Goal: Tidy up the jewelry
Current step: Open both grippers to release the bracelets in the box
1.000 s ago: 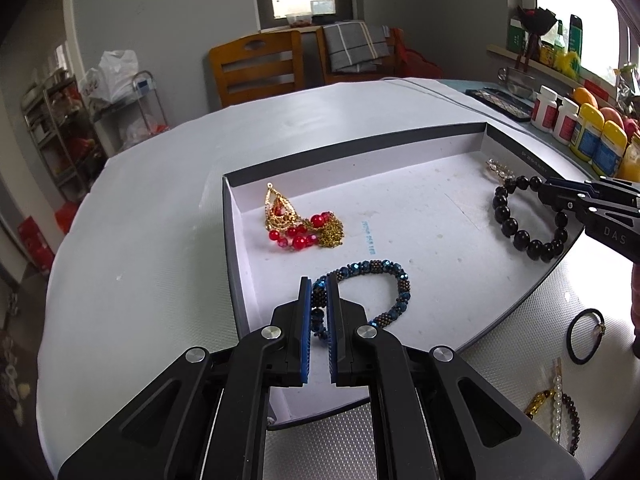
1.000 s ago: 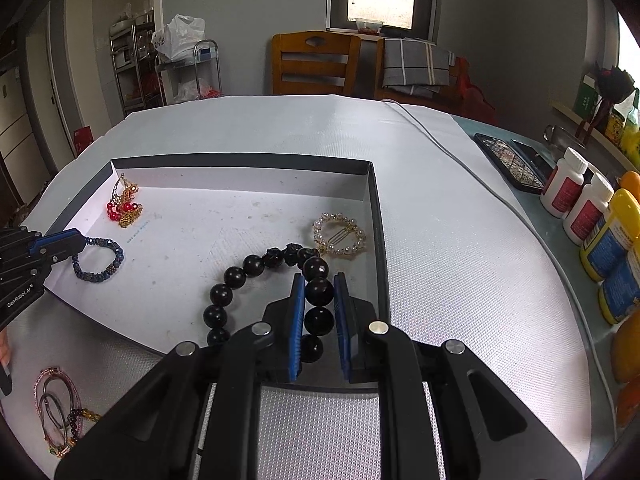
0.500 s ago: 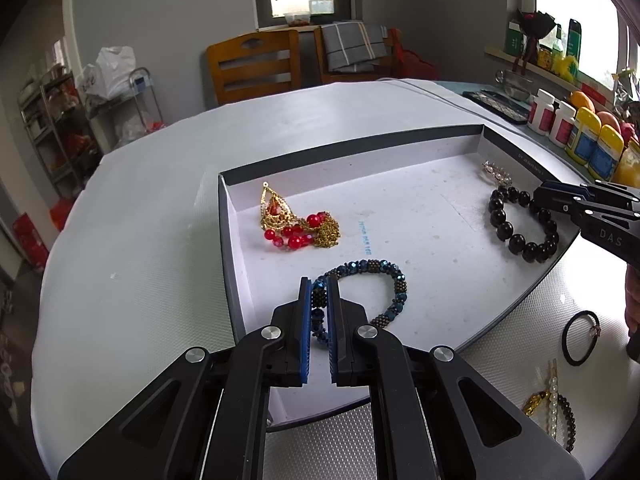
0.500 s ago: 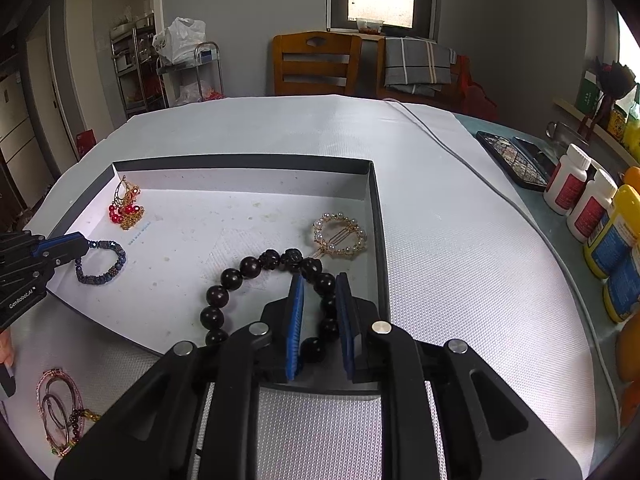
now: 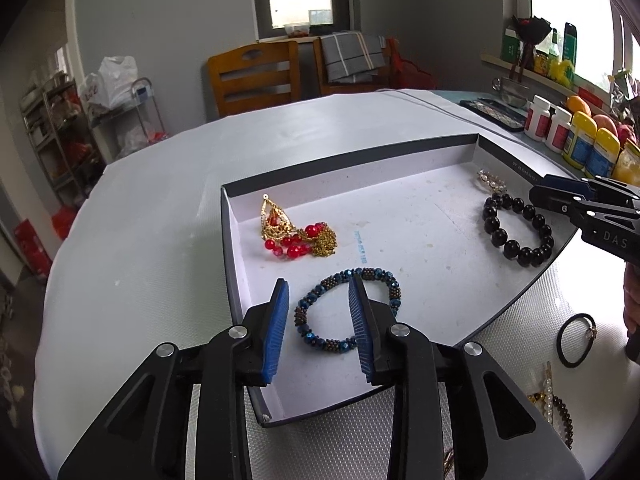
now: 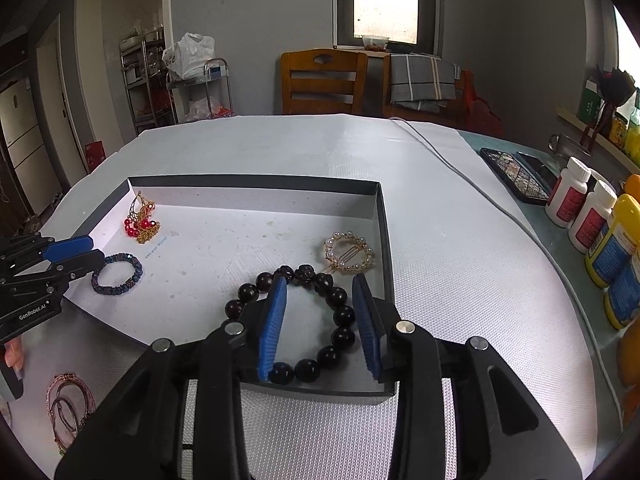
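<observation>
A shallow white box with a dark rim [image 5: 352,160] [image 6: 256,182] sits on the round table. My left gripper [image 5: 318,284] [image 6: 96,252] hovers at the box's near left; its jaws are opening. The blue beaded bracelet [image 5: 374,273] [image 6: 138,270] lies flat on the box floor, part of its loop between the pads, which do not press on it. My right gripper [image 6: 319,280] [image 5: 538,190] is also opening, over the black bead bracelet [image 6: 344,316] [image 5: 496,236], which rests loose on the floor. Red and gold earrings [image 5: 294,236] [image 6: 142,220] and a round pearl clip [image 6: 330,245] [image 5: 492,180] lie in the box too.
On the mat outside the box lie a black hair tie [image 5: 576,340], a pearl clip with a dark bracelet [image 5: 552,404] and several thin bangles [image 6: 70,404]. Bottles [image 6: 568,200] and a dark flat device [image 6: 516,174] line the right edge. Chairs stand behind the table.
Both grippers have opened from shut and let go of their bracelets. The blue and the black bracelet now lie flat on the box floor.
</observation>
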The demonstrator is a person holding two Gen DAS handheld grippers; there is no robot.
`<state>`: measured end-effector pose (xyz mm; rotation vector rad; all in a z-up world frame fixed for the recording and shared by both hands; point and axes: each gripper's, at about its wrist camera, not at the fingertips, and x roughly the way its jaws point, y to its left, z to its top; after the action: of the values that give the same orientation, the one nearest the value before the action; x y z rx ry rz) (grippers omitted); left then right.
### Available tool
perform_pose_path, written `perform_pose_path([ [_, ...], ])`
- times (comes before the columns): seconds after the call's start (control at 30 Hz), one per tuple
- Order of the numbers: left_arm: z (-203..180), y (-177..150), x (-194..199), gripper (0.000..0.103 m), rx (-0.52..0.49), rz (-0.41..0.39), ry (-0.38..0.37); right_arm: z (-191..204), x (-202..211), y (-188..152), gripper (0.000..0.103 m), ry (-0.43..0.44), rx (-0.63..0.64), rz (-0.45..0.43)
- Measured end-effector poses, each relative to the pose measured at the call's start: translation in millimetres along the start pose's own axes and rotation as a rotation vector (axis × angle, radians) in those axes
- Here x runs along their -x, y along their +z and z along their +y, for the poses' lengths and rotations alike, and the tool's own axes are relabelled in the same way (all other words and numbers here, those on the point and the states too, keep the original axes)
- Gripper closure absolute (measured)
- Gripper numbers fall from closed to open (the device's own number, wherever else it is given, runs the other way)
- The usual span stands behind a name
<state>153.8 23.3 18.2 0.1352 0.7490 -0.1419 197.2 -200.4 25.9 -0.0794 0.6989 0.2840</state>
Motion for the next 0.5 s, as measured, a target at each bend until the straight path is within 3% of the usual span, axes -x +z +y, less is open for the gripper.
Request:
perform_pose_path([
  [0.07,2.0,0.6,2.8,0.066,0.013,-0.009,-0.005,-1.0,3.8,0.3,0.050,0.009,-0.011,-0.012],
  [0.17,1.1,1.9,11.0,0.046,0.020,-0.036,-0.003,-2.1,10.6,1.0,0.041,0.029,-0.029,-0.032],
  [0.5,1.5,5.4,42.8,0.019,0.054,-0.098,0.018,6.7,33.0,3.4,0.009,0.065,-0.018,-0.062],
])
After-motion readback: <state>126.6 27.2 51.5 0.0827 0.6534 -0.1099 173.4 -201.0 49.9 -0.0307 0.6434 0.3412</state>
